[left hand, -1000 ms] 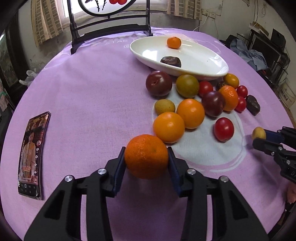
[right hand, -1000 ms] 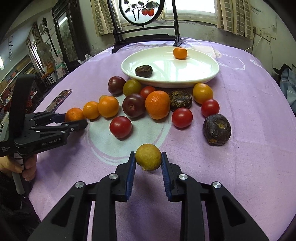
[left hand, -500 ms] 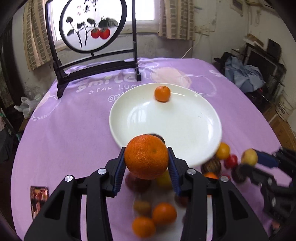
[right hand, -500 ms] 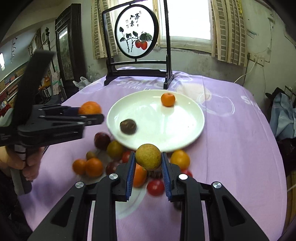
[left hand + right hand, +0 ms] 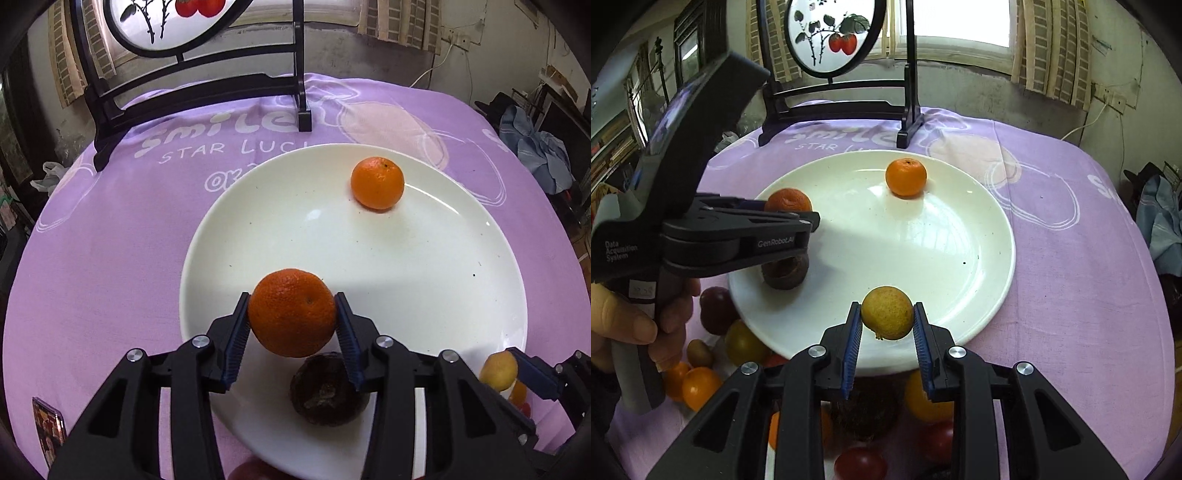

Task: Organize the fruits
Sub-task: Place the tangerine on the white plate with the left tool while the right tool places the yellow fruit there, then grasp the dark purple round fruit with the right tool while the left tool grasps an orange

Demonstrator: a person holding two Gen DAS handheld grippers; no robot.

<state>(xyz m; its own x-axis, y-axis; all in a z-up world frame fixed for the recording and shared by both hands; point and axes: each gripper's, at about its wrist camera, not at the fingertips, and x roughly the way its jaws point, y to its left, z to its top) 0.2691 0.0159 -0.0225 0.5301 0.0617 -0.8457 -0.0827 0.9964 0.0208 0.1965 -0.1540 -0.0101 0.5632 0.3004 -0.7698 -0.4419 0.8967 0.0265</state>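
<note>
The left gripper (image 5: pixel 291 319) hangs over the near left part of the white plate (image 5: pixel 424 280) with a large orange (image 5: pixel 291 312) between its blue pads. Its jaws have just been opening, yet in the left wrist view both pads touch the fruit's sides, so it reads as gripped and clear of the plate. Directly below and a little nearer lies a dark brown wrinkled fruit (image 5: pixel 327 391) on the plate, partly hidden by the right finger. A smaller orange (image 5: pixel 376 182) sits alone on the far right part of the plate. The right gripper (image 5: pixel 886 325) is above the plate's near rim with a yellow-green fruit (image 5: pixel 886 312) between its jaws, which have also just been opening. In the right wrist view a thin gap shows at the left pad, while the right pad looks to be at the skin; whether the fruit is truly pressed or already free I cannot tell. A person's hand (image 5: pixel 631 325) holds the left tool's grip at the left edge of that view. The other loose fruits (image 5: pixel 742 341), red, orange and dark, lie on the purple tablecloth (image 5: pixel 110 240) near and left of the plate. A round painted screen on a black stand (image 5: pixel 834 33) stands at the far side of the table.
</note>
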